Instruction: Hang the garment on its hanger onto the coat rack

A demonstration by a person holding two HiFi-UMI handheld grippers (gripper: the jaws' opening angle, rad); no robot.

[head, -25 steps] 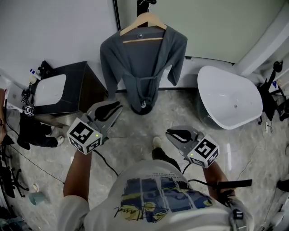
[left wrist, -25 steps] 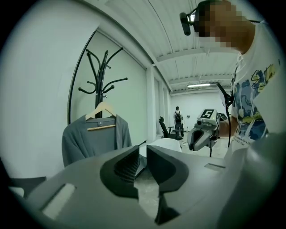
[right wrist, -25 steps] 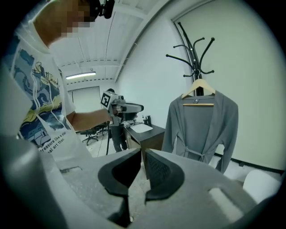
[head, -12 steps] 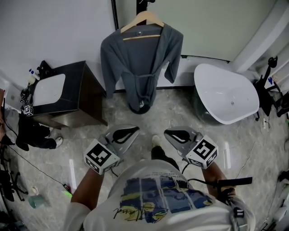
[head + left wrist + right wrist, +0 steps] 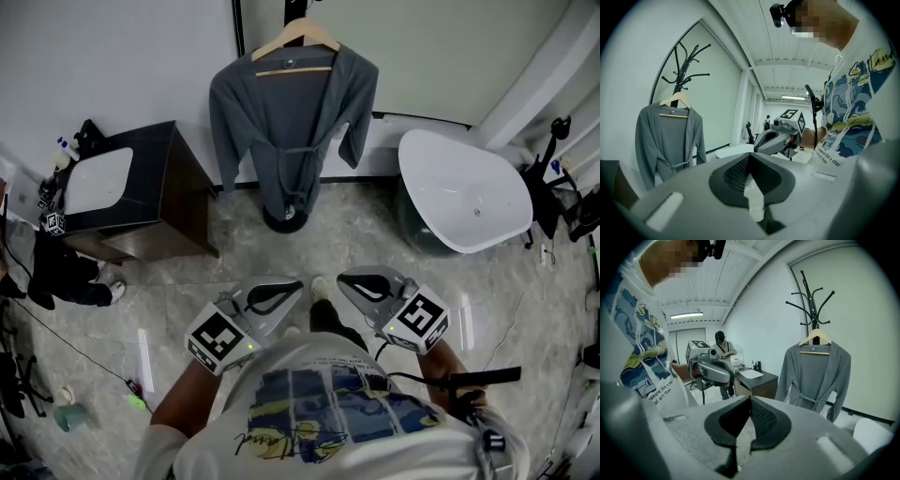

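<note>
A grey robe (image 5: 291, 122) hangs on a wooden hanger (image 5: 293, 42) from the black coat rack (image 5: 298, 7) at the far wall, its belt tied. The left gripper view shows the robe (image 5: 670, 140) at left and the right gripper view shows the robe (image 5: 813, 376) at right, both under the rack's hooks. My left gripper (image 5: 296, 284) and right gripper (image 5: 343, 277) are held low in front of the person's body, well short of the robe. Both point toward each other. Each is shut with nothing between its jaws.
A dark cabinet with a white basin (image 5: 122, 187) stands left of the rack. A white tub (image 5: 469, 192) stands at right. Dark clothing (image 5: 61, 277), cables and a green cup (image 5: 70, 415) lie on the marble floor at left. Another person (image 5: 721, 345) stands far off.
My left gripper has drawn back from the left toward the body and now sits beside the right gripper. The right gripper and the hanging robe have barely moved.
</note>
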